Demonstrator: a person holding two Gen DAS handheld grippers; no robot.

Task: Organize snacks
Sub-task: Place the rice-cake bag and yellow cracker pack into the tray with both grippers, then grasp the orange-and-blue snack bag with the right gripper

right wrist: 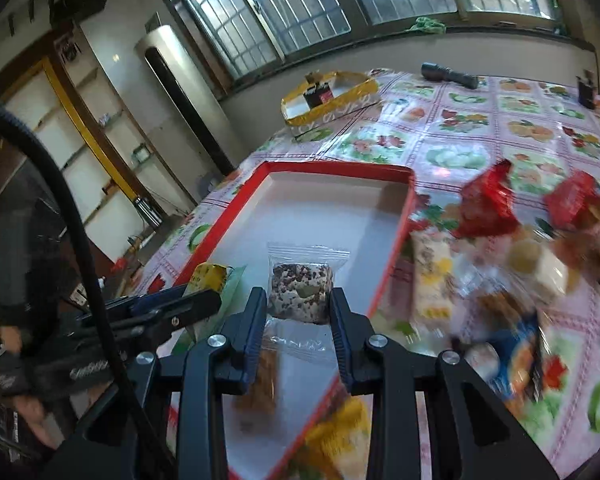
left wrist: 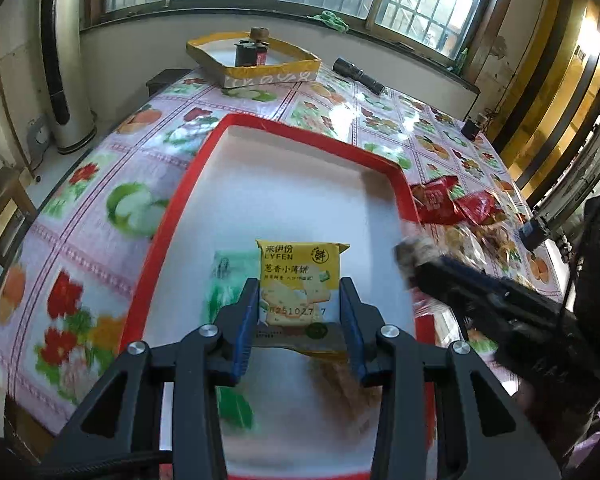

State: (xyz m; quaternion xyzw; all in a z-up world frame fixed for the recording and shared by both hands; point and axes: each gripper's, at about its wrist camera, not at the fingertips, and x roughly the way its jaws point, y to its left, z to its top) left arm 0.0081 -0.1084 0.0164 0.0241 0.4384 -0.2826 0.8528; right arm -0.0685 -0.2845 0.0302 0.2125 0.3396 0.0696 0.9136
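Observation:
My left gripper (left wrist: 300,300) is shut on a yellow cracker packet (left wrist: 300,276) and holds it over the red-rimmed white tray (left wrist: 284,200). A green packet (left wrist: 226,284) and a brown snack bar (left wrist: 348,392) lie in the tray below it. My right gripper (right wrist: 298,304) is shut on a clear-wrapped dark nut bar (right wrist: 302,292) over the same tray (right wrist: 324,208). The left gripper with its yellow packet (right wrist: 208,276) shows at the left of the right wrist view. The right gripper (left wrist: 416,256) shows at the right of the left wrist view.
Loose snacks lie on the floral tablecloth right of the tray: red packets (right wrist: 488,204), a yellow-white bar (right wrist: 432,280) and a blue packet (right wrist: 520,356). A yellow box (left wrist: 256,60) and a black torch (left wrist: 358,74) are at the far end by the window.

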